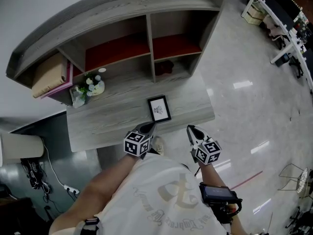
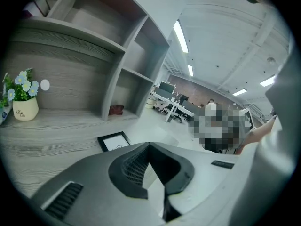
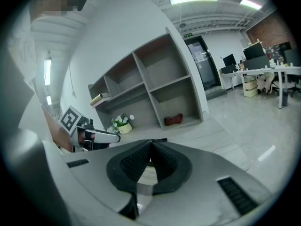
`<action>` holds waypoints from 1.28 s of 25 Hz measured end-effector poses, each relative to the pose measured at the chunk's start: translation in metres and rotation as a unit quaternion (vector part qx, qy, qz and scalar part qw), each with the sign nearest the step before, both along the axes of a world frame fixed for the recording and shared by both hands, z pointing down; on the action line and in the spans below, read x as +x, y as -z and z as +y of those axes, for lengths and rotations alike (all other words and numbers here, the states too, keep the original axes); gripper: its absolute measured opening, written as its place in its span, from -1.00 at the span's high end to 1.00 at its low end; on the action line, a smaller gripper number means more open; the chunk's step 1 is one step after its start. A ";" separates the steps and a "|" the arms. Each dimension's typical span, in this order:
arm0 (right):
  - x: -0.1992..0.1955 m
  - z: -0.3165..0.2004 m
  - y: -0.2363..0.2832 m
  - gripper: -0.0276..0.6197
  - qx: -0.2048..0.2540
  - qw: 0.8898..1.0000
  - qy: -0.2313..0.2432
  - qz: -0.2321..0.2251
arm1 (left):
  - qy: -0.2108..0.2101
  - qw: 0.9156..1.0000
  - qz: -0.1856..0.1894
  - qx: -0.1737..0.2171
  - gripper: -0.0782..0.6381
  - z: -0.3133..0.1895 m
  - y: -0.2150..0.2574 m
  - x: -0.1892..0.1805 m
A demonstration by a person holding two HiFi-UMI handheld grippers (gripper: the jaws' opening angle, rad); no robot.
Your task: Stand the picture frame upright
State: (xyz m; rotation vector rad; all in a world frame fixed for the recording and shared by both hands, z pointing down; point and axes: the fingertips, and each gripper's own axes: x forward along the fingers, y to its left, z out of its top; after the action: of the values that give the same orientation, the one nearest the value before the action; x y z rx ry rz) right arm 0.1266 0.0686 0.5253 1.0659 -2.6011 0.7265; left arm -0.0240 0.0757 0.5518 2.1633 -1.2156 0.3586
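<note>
The picture frame (image 1: 159, 108) lies flat, face up, on the bench (image 1: 105, 119), close to the front edge and below the upright that divides the shelving. It is a small rectangle with a thin black rim. Inside is a white mount with a small dark drawing at its middle. In the head view its long side runs away from the person, tilted slightly.

The left tongs (image 1: 149, 127) point at the frame's near edge from just short of it. In the left gripper view the frame sits clear of the tips. The right tongs (image 1: 191, 129) hang beside the bench's front right corner, to the frame's right. Both pairs are pressed together, with nothing between them.

The bench is pale grey wood grain. A shelf unit (image 1: 146, 33) of the same wood rises from its back, and its upper cubbies have red back panels. A cream flowerpot (image 1: 94, 87) with white blossoms stands at the left of the bench. A dark red object (image 1: 164, 66), perhaps a cloth, sits in the lower right cubby. A tan bundle (image 1: 49, 75) lies on the far left shelf.

Around them is a glossy pale floor (image 1: 244, 106) with ceiling lights reflected in it. White office desks (image 1: 276, 21) with monitors stand at the room's far side.
</note>
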 end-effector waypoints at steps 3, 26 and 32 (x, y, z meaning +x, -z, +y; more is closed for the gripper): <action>-0.008 -0.017 0.001 0.90 0.000 1.000 0.004 0.003 | 0.004 1.000 0.003 0.000 0.78 -0.016 0.000 -0.008; -0.058 -0.090 -0.016 0.90 -0.026 0.998 0.047 0.014 | 0.030 0.999 0.010 -0.017 0.78 -0.070 -0.014 -0.050; -0.068 -0.087 -0.033 0.90 -0.047 0.996 0.077 0.013 | 0.052 0.998 0.003 -0.035 0.78 -0.059 -0.025 -0.055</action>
State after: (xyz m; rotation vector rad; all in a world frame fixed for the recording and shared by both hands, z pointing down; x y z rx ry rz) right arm 0.0584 -0.0187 0.5584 0.8322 -2.5635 0.7840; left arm -0.0787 0.0168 0.5766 2.0320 -1.2868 0.3442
